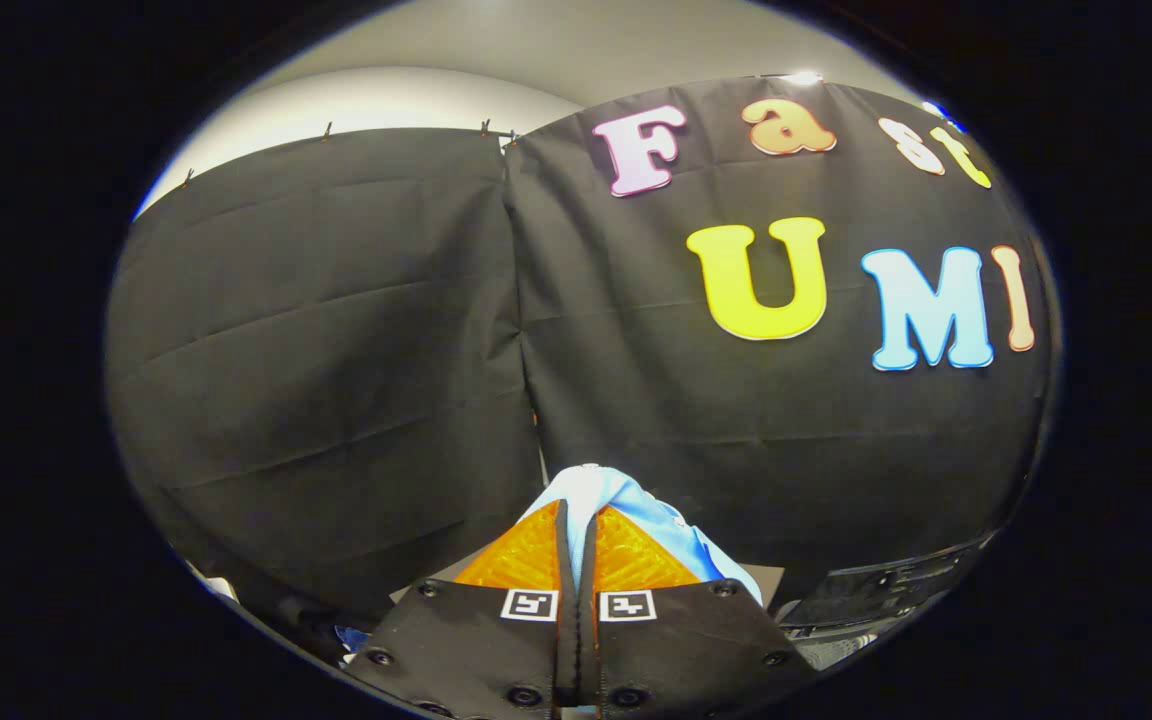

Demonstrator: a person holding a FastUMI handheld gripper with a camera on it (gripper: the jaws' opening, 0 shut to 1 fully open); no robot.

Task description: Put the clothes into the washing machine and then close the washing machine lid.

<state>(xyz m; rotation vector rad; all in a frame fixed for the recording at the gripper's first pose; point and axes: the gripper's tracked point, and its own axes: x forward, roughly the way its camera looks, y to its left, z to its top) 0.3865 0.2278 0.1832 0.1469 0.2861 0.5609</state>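
**Cloth pinched, lifted before the booth wall**

Fingers of the hand-held gripper [576, 535] stand pressed together in the gripper view, clamped on a light blue and white piece of soft clothing [604, 492]. The fabric bunches up just past the fingertips and spills down beside the right finger. Behind it hangs the creased black cloth wall [336, 330]. A dark, flat-edged object [876, 590] lies low beyond the right finger; what it is cannot be told.

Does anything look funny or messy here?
Nothing looks broken or spilled. The gripper is shut on a light blue piece of clothing, which bunches up and pokes out past the fingertips. It is lifted up in front of the black cloth wall, so that is just carrying, not a mess.
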